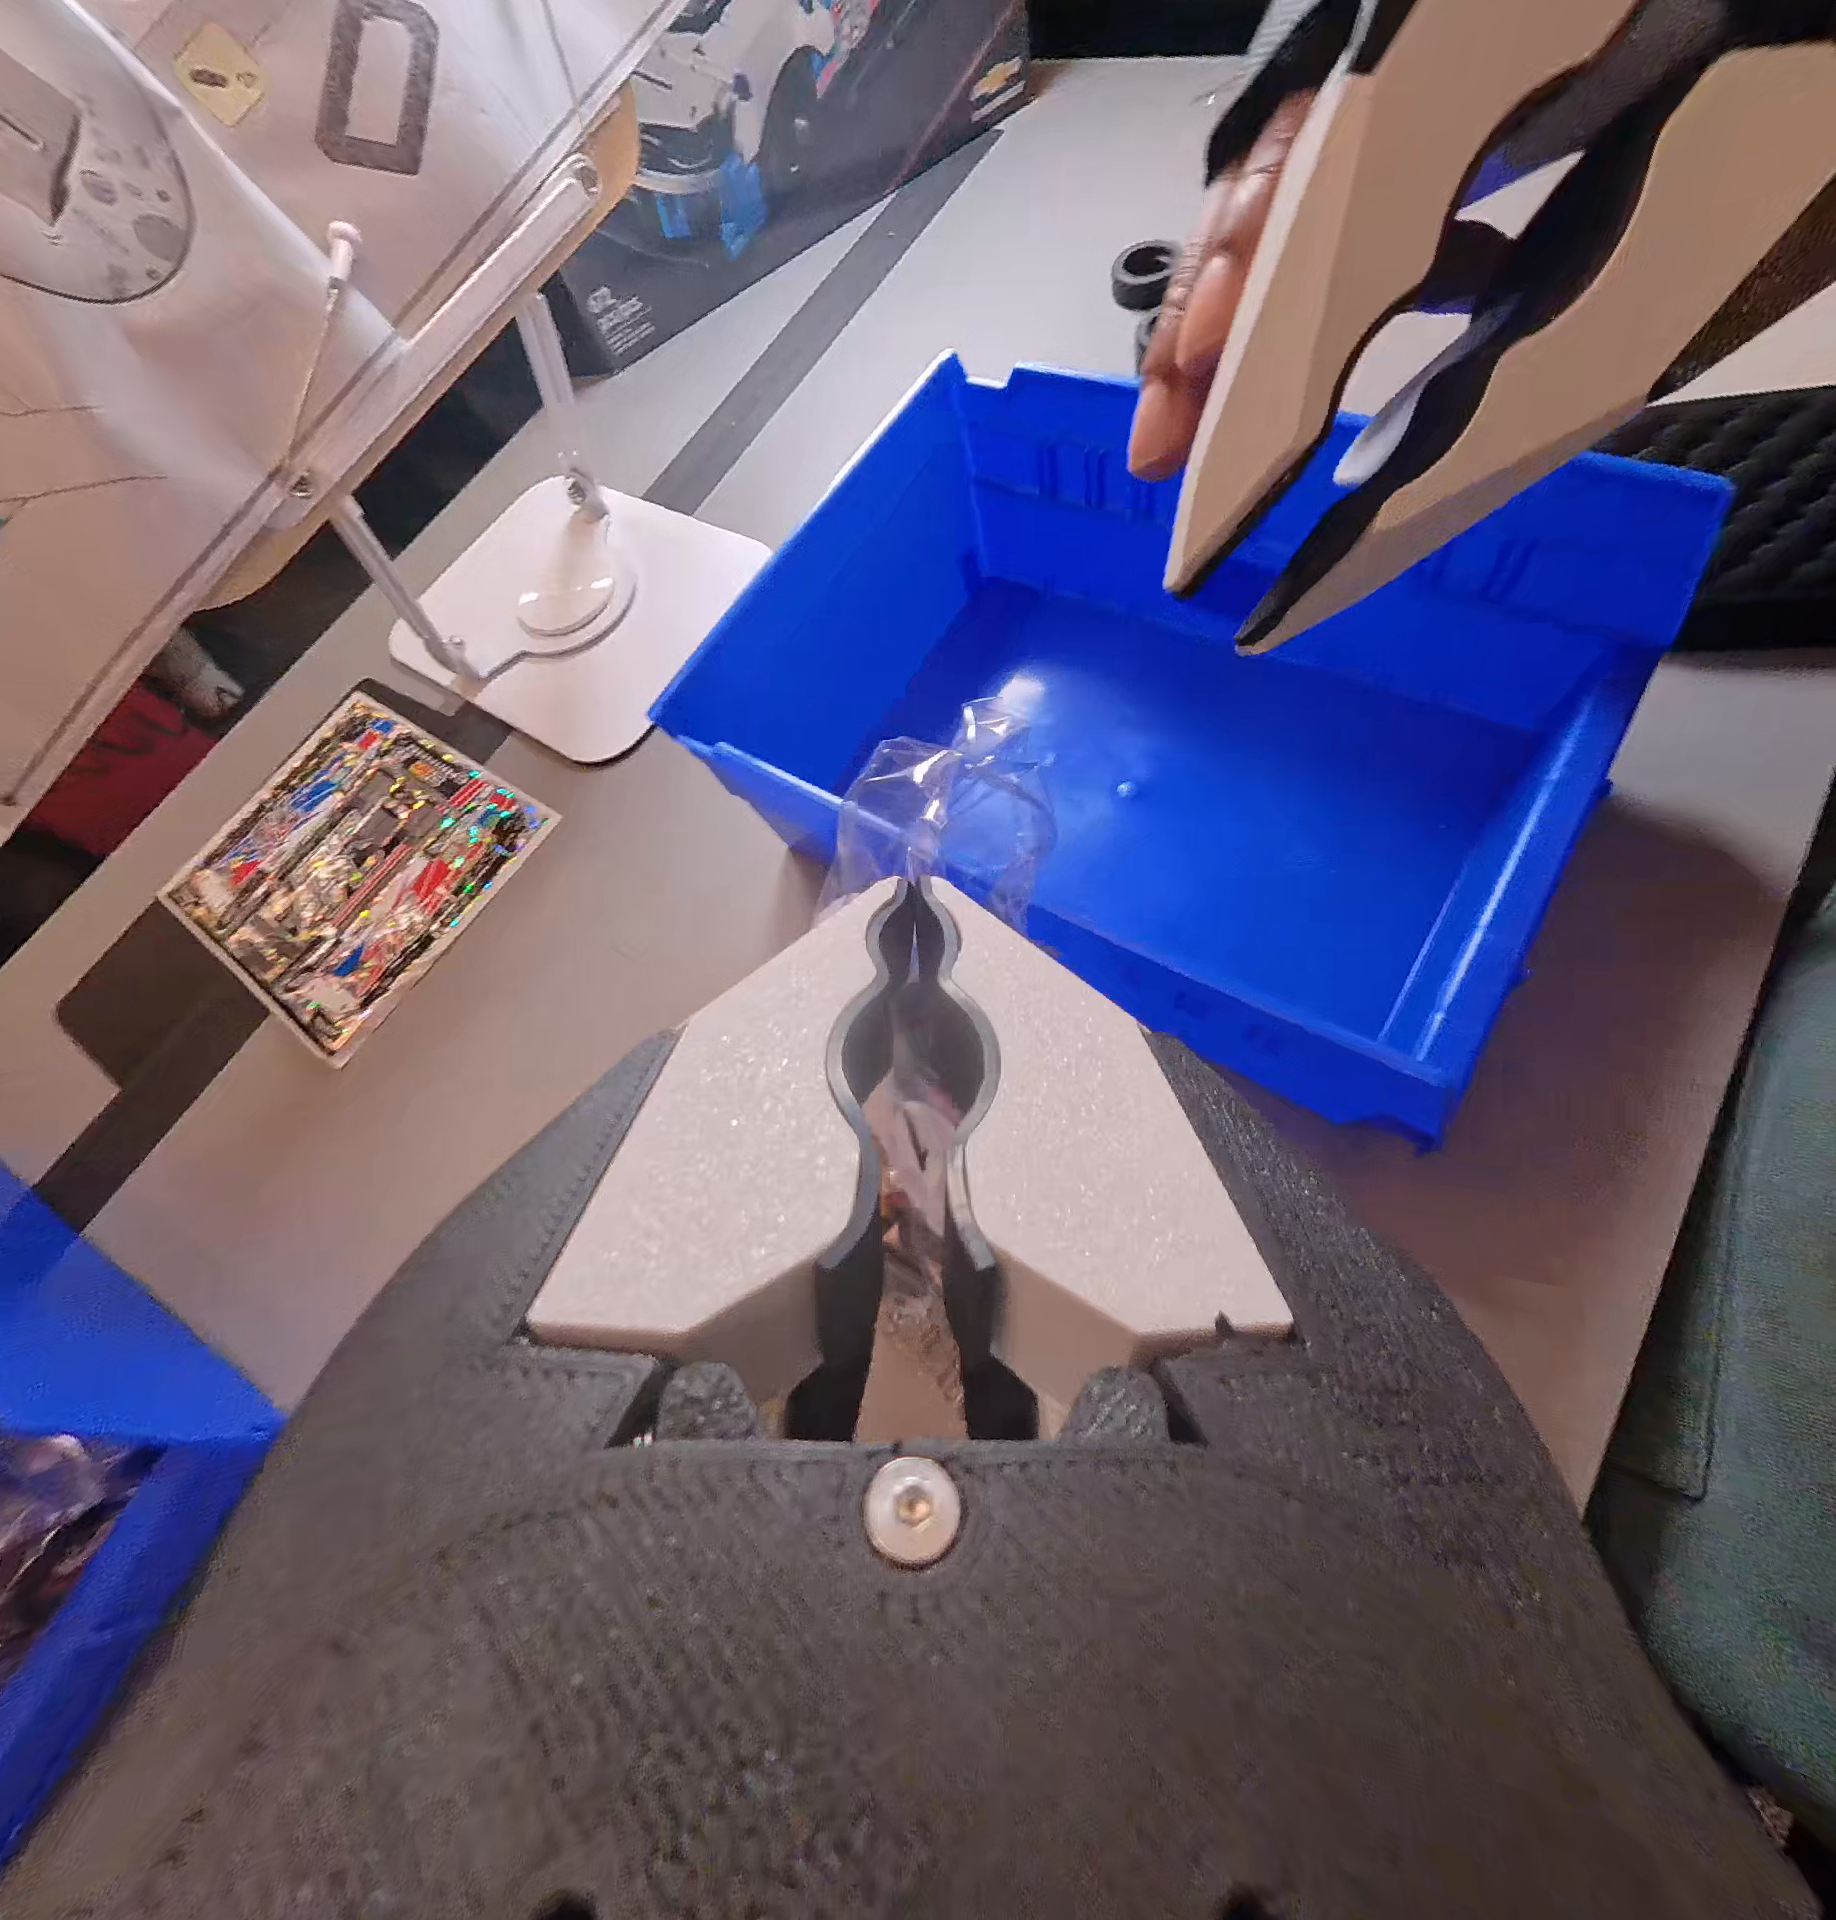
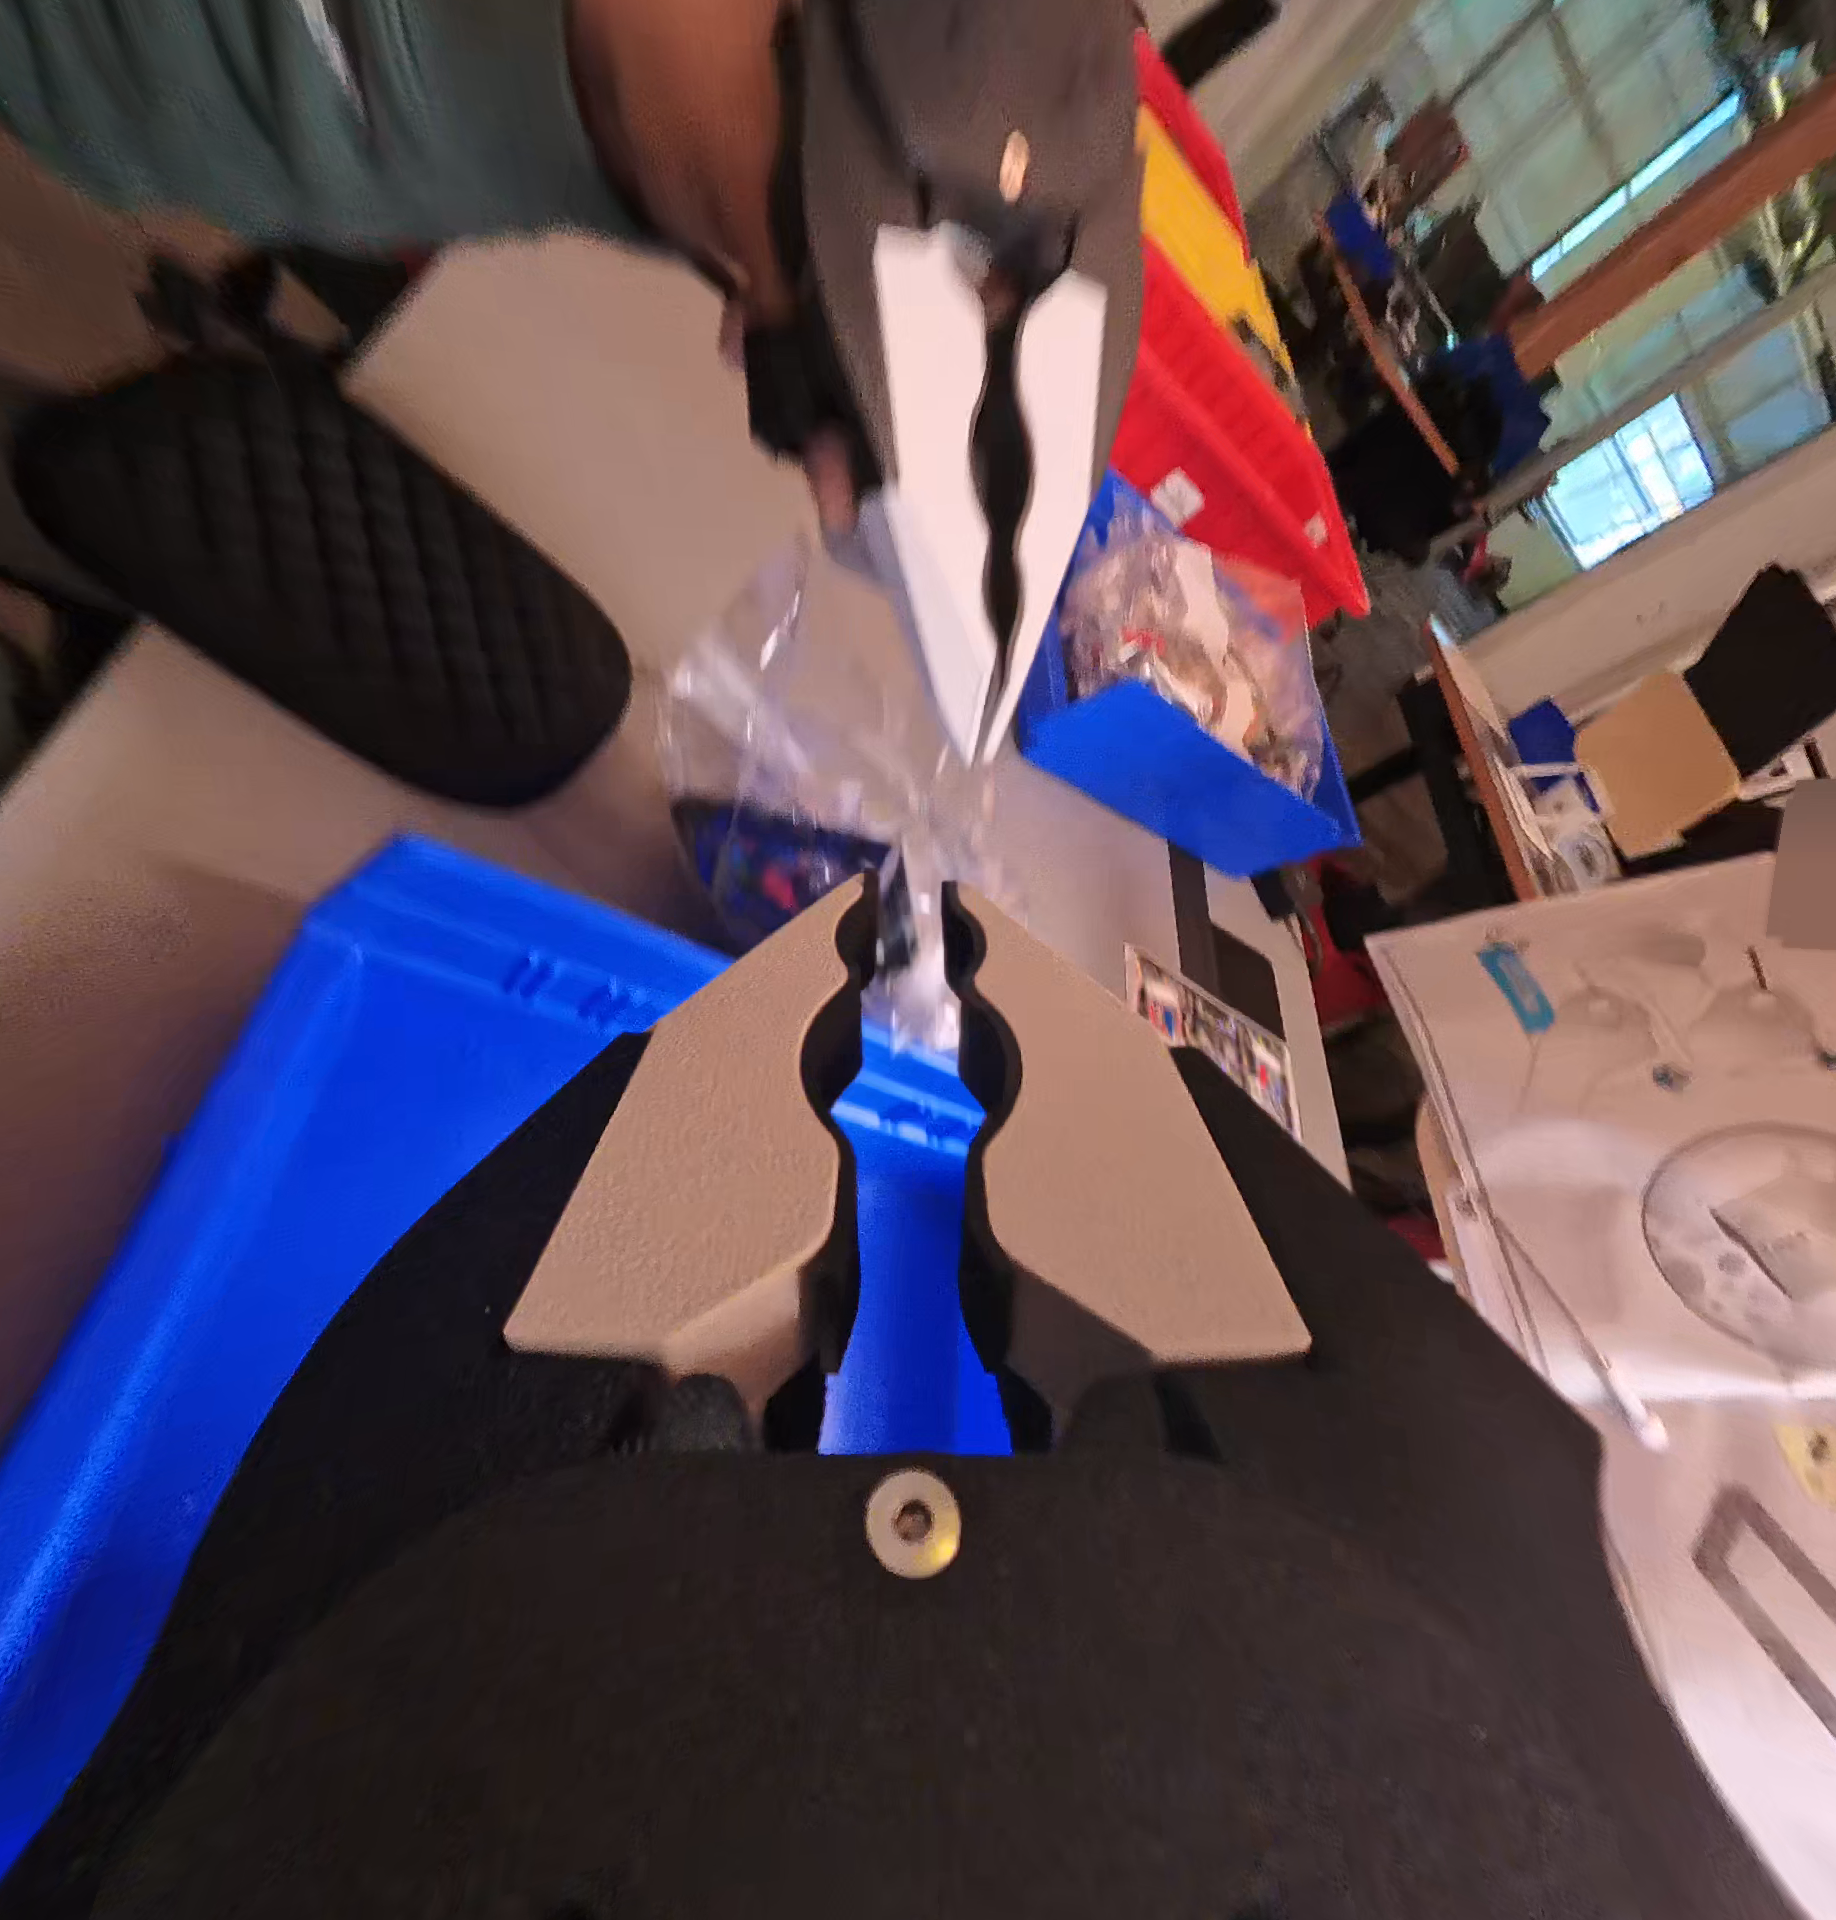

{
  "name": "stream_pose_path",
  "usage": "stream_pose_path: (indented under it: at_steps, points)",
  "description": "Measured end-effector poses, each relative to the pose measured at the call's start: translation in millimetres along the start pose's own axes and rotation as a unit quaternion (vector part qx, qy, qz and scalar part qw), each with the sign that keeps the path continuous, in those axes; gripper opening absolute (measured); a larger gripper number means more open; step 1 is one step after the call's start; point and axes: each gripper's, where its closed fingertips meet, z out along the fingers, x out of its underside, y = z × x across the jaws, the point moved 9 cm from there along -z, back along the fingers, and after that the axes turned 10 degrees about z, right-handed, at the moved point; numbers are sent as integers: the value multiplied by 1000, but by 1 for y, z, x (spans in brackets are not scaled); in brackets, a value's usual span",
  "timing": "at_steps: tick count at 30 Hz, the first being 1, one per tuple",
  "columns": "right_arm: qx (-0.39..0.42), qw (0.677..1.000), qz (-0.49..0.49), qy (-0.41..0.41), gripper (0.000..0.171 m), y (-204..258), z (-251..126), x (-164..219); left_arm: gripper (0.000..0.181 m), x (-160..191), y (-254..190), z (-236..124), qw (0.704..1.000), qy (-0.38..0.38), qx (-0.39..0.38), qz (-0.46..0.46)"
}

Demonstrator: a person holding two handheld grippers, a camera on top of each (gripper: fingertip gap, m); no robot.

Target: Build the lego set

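Observation:
My left gripper (image 1: 914, 885) is shut on a crumpled clear plastic bag (image 1: 945, 800), held over the near left rim of an open blue bin (image 1: 820, 623). The bag looks empty. My right gripper (image 1: 1220, 613) hangs over the bin's far side with its jaws a little apart, holding nothing and clear of the bag. In the right wrist view my right gripper (image 2: 909, 896) points at the bag (image 2: 779, 727) above the blue bin (image 2: 270, 1195). The left gripper (image 2: 981, 748) comes down from above and pinches the bag.
A shiny sticker sheet (image 1: 358, 873) lies left of the bin. Behind it stands a white stand (image 1: 581, 623) holding an instruction booklet (image 1: 166, 260), with the set's box (image 1: 789, 156) and black tyres (image 1: 1148, 275) beyond. Another blue bin with bagged parts (image 2: 1184, 748) and a black pad (image 2: 322, 582) sit nearby.

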Motion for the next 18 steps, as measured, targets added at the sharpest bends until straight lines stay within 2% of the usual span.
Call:
stream_pose_path:
  at_steps: [1,3,5,7,11,18]
  points:
    - [-9,1000,10,-11,7,-1,4,-9,0,-1,-3,1,1000,-5,5,0]
    - [-10,999,34,20,2,-3,23,-14,0,-3,-8,3,1000,-12,10,3]
    - [-14,996,24,80,0,-3,44,-6,0,-4,-11,4,1000,-17,9,4]
    - [-6,994,21,105,0,-5,57,5,0,-2,-13,3,1000,-22,11,1]
    - [-18,982,81,171,0,-11,62,22,0,5,-11,-4,999,-31,-1,-7]
    - [15,964,102,243,0,-8,59,48,0,18,-1,-18,997,-62,-11,-42]
